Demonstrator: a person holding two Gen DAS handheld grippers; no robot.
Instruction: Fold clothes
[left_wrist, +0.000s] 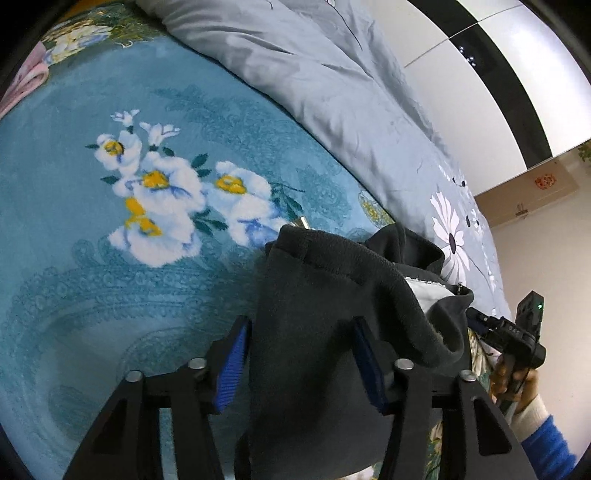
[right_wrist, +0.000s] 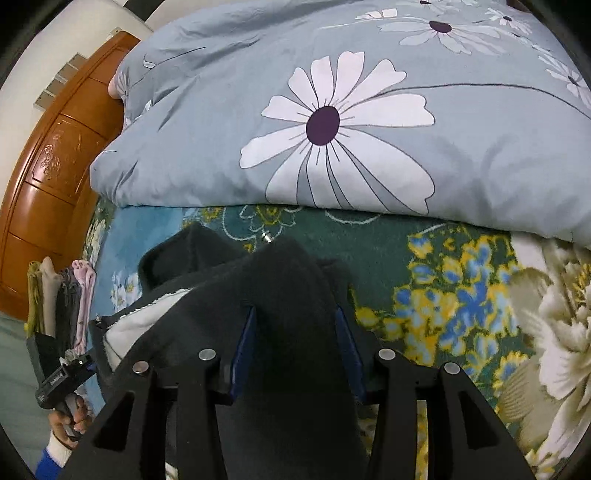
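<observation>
**Dark fleece held in both claws above the bed**

Nearest each lens, thick dark cloth is seen bunched between blue pads. The left claw (left_wrist: 301, 365) is closed on a fold of the fleece (left_wrist: 332, 295), whose bulk fills the gap between the fingers. The right claw (right_wrist: 295, 350) is likewise clamped on the same garment, seen from the other side, with cloth draped over and below its fingers.

The fleece is held up between the two claws, just above the blanket (left_wrist: 92, 277) that covers the bed. A pale lining (right_wrist: 136, 325) is shown where the garment gapes, and a small metal fitting, probably a zip pull, is seen at its far edge. Whether the lower part touches the bed cannot be told.

The garment is judged soft, limp and fairly light, with a napped surface unlikely to slip from ribbed pads. No stiffness is offered, so sag between the grips is to be expected. Hold is best taken at hems, shoulder seams or the zip edge, where the layers are doubled.

Beyond it, a grey quilt (right_wrist: 332, 129) printed with daisies is heaped along the bed. A stack of clothes (right_wrist: 70, 299) is seen far left, near a wooden headboard (right_wrist: 55, 166).
</observation>
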